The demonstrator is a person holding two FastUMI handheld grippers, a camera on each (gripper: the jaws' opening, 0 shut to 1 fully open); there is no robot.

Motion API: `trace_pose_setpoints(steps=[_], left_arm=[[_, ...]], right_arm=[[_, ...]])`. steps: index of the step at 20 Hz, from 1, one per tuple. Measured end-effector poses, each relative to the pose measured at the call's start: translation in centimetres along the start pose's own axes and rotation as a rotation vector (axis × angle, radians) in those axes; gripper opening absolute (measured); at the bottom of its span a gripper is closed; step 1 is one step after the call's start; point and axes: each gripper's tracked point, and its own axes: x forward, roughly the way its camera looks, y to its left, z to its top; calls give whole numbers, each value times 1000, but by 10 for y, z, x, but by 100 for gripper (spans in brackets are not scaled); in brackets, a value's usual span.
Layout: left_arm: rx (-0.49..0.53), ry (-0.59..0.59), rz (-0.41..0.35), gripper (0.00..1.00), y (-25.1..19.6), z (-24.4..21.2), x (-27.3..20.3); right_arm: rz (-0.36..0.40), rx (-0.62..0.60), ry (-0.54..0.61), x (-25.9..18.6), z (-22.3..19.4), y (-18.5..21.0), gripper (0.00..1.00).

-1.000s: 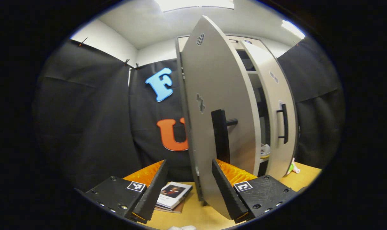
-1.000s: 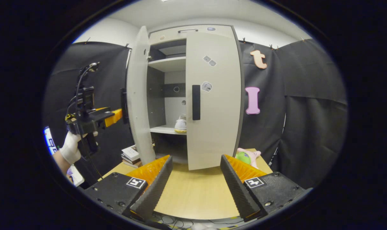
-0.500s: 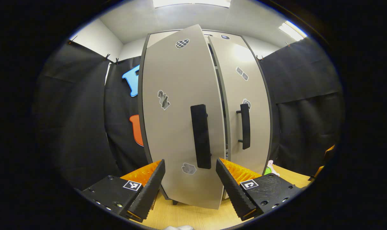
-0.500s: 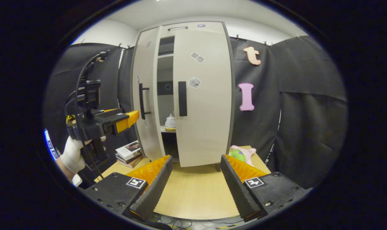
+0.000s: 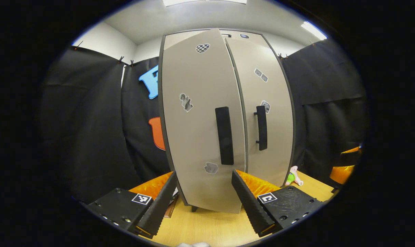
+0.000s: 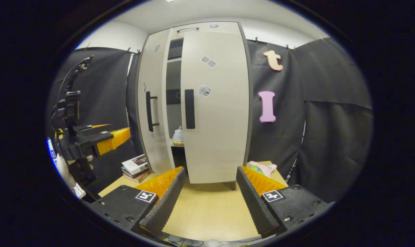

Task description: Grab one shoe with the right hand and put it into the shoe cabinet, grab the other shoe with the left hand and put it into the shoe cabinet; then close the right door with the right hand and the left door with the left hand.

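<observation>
The left gripper (image 5: 204,202), open and empty, is closing the grey left cabinet door (image 5: 200,120); pushing it flush is pending.

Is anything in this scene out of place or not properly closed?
Yes. The left door is not fully shut: a dark gap remains between it and the right door, and a shoe on the shelf shows through it.
</observation>
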Motion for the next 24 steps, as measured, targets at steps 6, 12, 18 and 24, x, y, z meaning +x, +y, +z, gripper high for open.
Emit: trace_pose_setpoints(steps=[6, 12, 18, 24], left_arm=[[-12, -3, 49, 96, -5, 3, -37], [-27, 10, 65, 96, -15, 0, -53], [-30, 20, 68, 96, -17, -2, -56], [-50, 24, 41, 96, -19, 0, -57]], right_arm=[[9, 5, -44, 13, 18, -11, 98], [32, -16, -62, 16, 22, -9, 97], [33, -4, -63, 16, 23, -15, 97], [17, -6, -82, 12, 27, -20, 95]])
